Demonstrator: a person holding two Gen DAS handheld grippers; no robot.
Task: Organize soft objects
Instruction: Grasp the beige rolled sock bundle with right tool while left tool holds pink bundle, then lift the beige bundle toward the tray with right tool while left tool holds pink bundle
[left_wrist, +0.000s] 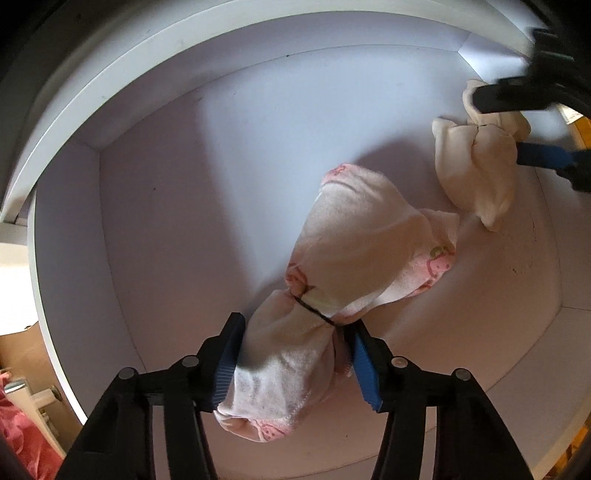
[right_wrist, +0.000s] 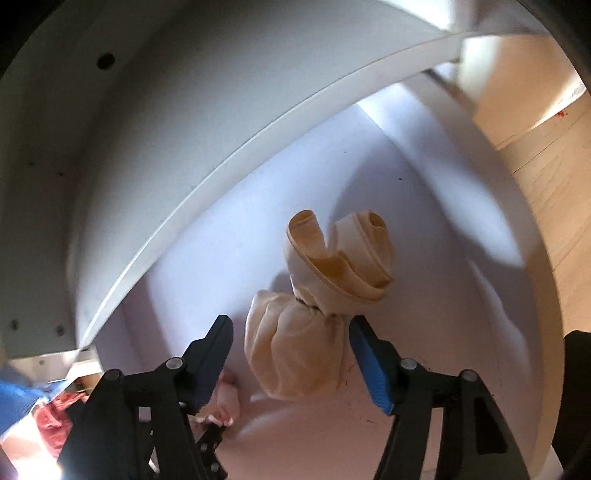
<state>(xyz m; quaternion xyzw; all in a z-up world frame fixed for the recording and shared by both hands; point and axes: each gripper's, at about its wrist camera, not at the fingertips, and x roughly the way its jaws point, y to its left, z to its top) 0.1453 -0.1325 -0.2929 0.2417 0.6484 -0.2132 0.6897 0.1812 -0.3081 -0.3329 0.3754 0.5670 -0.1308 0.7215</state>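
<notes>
Drawer space fills the left wrist view: a white drawer with a smooth pale floor (left_wrist: 166, 229) and white walls curving round the upper left of the frame. At the bottom centre the left gripper (left_wrist: 295, 354), black-armed with blue ribbed pads, is clamped on a white and pink patterned cloth bundle tied at its middle with a thin black band (left_wrist: 354, 254). Both pads press against the bundle's near lobe, while the far lobe lies toward the middle of the frame on the drawer floor. In the upper right sits a cream cloth bundle cinched at its waist (left_wrist: 476, 162), with the right gripper's (left_wrist: 517, 129) black finger and blue pad on either side of it; whether the pads touch it is unclear from here. A pink-red fabric (left_wrist: 26, 439) shows at the lower left, outside the drawer.

From the right wrist view, the right gripper (right_wrist: 291, 354) stands at the bottom centre with its jaws parted. The cream bundle (right_wrist: 295, 354) lies between them; the right pad is just beside or touching its waist, and a clear gap remains on the left side. Its rolled far end reaches the frame's middle. A light wooden floor (right_wrist: 554, 177) shows at the right edge.
</notes>
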